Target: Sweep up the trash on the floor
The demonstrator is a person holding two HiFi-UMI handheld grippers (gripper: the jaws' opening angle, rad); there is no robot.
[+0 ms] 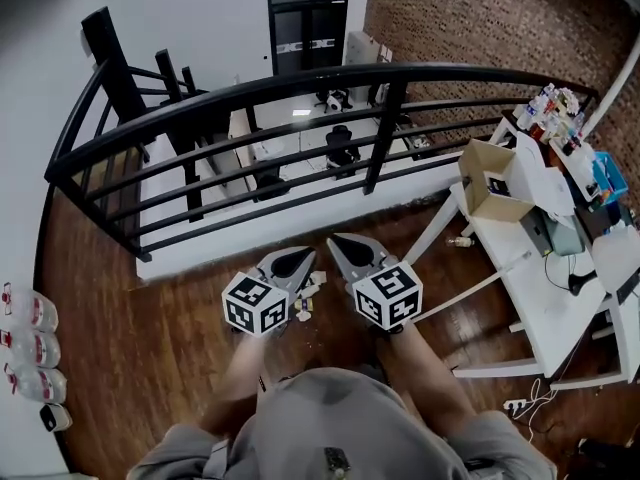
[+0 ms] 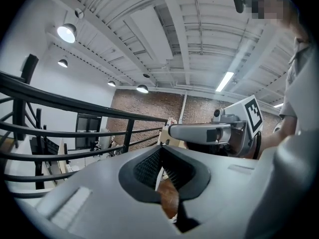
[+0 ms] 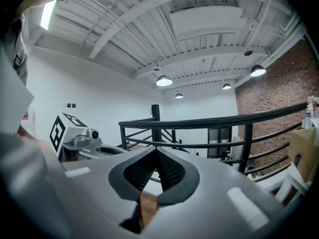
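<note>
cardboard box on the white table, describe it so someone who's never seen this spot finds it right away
Follow the curved black railing to its right end, where a long white table stands. The cardboard box sits at the table's end nearest the railing. It is the only brown, open-topped thing there, among white sheets and small colourful clutter.

Floor (image 1: 150,368): dark wood planks, slight gloss. Railing (image 1: 300,78): black metal, satin. Wall (image 1: 470,18), upper right: rough brick. Box (image 1: 503,208): plain cardboard, matt. Table (image 1: 545,318): white, smooth.
</note>
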